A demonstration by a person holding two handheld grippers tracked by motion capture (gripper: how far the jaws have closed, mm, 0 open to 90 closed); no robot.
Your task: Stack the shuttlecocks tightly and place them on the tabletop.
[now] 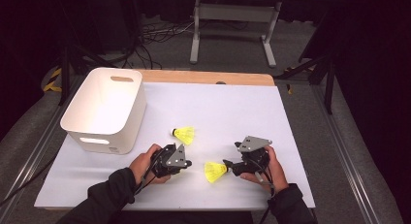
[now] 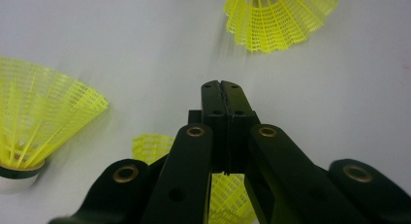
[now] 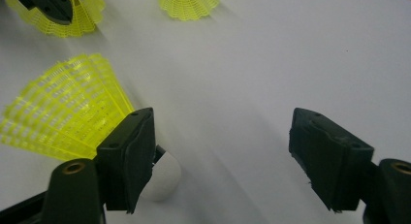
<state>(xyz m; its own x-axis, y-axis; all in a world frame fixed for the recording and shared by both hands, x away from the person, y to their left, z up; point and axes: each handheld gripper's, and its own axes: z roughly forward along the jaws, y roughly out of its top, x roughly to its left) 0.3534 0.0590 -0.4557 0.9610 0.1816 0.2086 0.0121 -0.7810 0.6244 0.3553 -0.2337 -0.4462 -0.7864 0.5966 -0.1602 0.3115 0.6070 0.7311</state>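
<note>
We have three yellow shuttlecocks on the white sheet [image 1: 232, 112] covering the table. The left gripper [image 1: 184, 162] sits at 7 o'clock on the sheet with its jaws pressed fully together. In the left gripper view, the yellow mesh of the first shuttlecock [image 2: 228, 197] shows directly under the closed jaws. We can't tell whether the pads actually have the mesh pinched. The right gripper view shows the same black jaw tip lying over that skirt at its 11 o'clock. The right gripper [image 1: 227, 164] sits at 5 o'clock on the sheet, jaws spread wide, nothing clamped. The second shuttlecock [image 1: 214, 171] lies on its side at 9 o'clock from the right gripper, between the two grippers. Its skirt opens toward the left gripper. In the right gripper view its white cork sits just beside the inner face of the left-hand jaw and the skirt fans out behind that jaw; contact is unclear. The third shuttlecock [image 1: 184, 135] lies on its side at 1 o'clock from the left gripper, apart from both grippers, with its cork pointing to 9 o'clock. The white bin [image 1: 104, 136] stands at 10 o'clock on the sheet, well apart from all three shuttlecocks.
</note>
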